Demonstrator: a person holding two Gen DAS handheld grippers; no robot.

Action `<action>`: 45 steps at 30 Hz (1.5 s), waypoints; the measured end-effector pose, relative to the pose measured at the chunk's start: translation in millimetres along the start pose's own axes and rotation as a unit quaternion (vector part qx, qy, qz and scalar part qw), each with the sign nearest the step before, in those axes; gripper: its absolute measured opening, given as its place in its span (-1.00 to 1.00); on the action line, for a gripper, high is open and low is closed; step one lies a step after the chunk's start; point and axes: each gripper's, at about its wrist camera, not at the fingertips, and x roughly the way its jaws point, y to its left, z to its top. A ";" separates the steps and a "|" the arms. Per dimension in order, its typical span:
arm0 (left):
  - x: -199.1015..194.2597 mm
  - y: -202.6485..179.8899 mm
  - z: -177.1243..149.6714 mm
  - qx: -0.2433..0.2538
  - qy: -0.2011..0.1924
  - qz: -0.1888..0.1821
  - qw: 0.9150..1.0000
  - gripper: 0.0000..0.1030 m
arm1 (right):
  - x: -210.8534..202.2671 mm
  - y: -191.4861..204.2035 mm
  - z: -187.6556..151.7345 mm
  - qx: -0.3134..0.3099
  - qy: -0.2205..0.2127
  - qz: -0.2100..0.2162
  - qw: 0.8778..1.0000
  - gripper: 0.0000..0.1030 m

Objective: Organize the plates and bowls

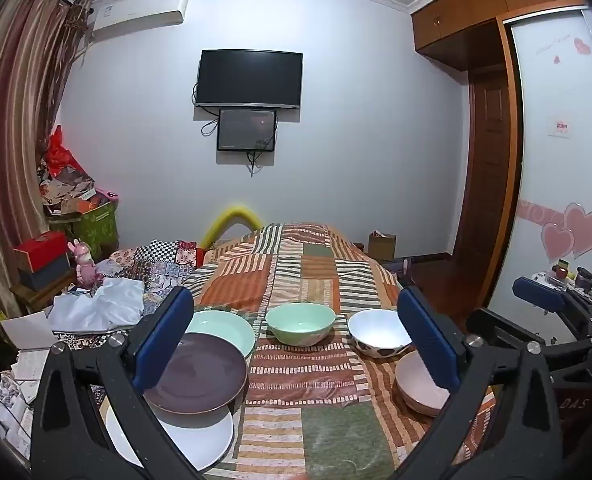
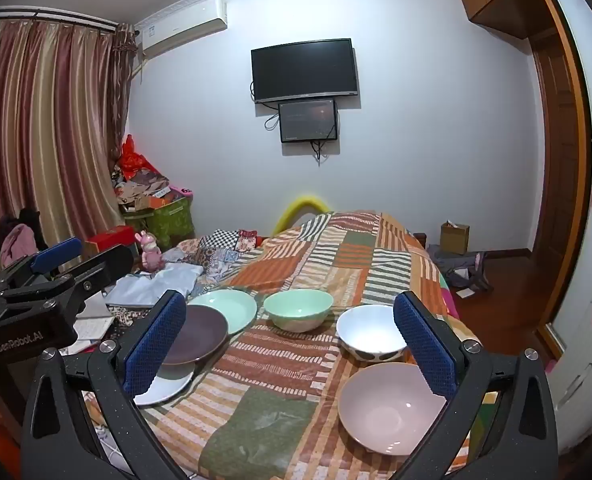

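From the left wrist, the left gripper point(image 1: 296, 344) gapes wide and empty over the patchwork bedspread point(image 1: 308, 384), plates point(image 1: 199, 372) left, bowls point(image 1: 300, 323) right; from the right wrist, the right gripper point(image 2: 289, 346) likewise hangs empty above the pink bowl point(image 2: 388, 408).

Mint bowl point(image 1: 300, 323), purple plate point(image 1: 199, 374), pink bowl point(image 2: 388, 408) (quilt point(image 1: 308, 384) striped patchwork).

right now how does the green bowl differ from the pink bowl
The green bowl sits farther back, near the middle of the bedspread; the pink bowl lies nearest, on the right. The green bowl looks deeper, the pink bowl wider and shallower. Both are upright and empty.
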 end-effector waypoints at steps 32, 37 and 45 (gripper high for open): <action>0.8 2.6 -4.2 0.003 -0.014 -0.008 1.000 1.00 | -8.0 -5.6 3.4 0.007 -0.009 -0.010 1.000 1.00; 0.5 1.1 -3.9 0.003 -0.014 -0.008 1.000 1.00 | -8.9 -5.6 4.7 0.007 -0.011 -0.011 1.000 1.00; 0.4 0.1 -3.4 0.003 -0.015 -0.008 1.000 1.00 | -9.7 -7.5 4.0 0.008 -0.014 -0.011 1.000 1.00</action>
